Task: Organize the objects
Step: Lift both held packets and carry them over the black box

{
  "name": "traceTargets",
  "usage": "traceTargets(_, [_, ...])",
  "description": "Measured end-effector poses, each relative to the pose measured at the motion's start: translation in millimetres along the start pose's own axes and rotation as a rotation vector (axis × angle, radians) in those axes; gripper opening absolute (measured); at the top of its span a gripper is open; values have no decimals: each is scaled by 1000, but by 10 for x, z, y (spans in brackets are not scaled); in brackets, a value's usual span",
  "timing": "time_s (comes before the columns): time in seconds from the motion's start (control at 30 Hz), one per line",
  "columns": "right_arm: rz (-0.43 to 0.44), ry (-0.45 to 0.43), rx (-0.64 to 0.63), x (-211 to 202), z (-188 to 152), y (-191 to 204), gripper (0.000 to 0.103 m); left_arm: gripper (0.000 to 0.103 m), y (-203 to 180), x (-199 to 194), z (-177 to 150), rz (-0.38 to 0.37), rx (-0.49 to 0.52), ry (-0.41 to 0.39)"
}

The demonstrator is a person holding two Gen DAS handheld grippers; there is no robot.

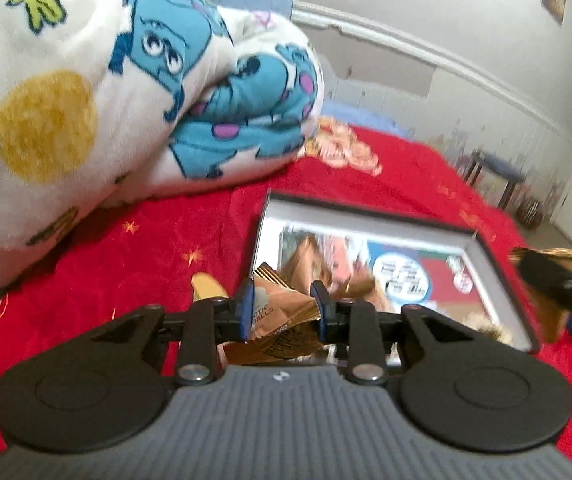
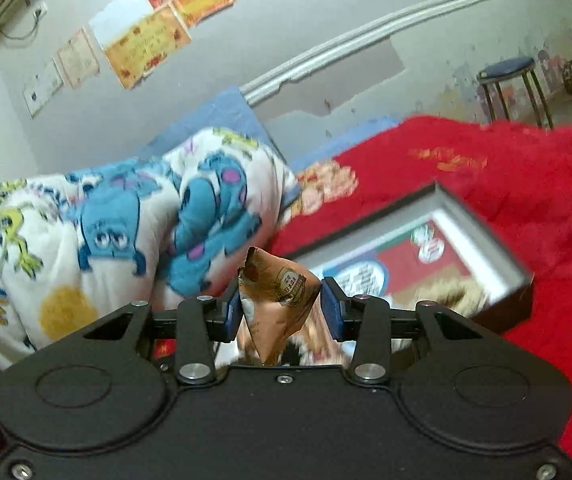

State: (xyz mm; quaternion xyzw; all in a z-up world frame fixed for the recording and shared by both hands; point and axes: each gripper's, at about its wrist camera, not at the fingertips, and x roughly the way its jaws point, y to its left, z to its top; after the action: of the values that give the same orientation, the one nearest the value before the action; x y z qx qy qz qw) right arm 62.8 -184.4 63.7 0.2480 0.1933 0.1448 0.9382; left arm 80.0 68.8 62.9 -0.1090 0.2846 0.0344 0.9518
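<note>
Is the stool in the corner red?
No, the stool by the wall has a blue round seat on dark metal legs; the red thing is the blanket.

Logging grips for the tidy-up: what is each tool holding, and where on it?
Left tool: a brown snack packet, pinched across its middle. Right tool: another brown packet, squeezed at its sides, top sticking up.

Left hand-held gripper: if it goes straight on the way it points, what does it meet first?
Probably the open box on the red blanket. The left hand-held gripper, holding a brown packet, points over the box's near end; depth is unclear.
</note>
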Motion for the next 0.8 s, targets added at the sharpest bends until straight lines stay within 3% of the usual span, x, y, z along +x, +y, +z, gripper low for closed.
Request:
traceTargets(0.27, [78,3,-70,-287,645,-133,39,33,10,-96,146,-125,-21,-106])
traceTargets(0.47, [44,-34,-30,-323,704,-333,39,33,-145,-162,138,-223,20,-166])
traceTargets(0.67, [-1,-28,27,-243,712,-616,39,33,-423,-78,30,-223,114,-149])
traceTargets(0.8, [-36,-59,98,-103,731,-827,39,33,-598,130,-9,-247,111,-103])
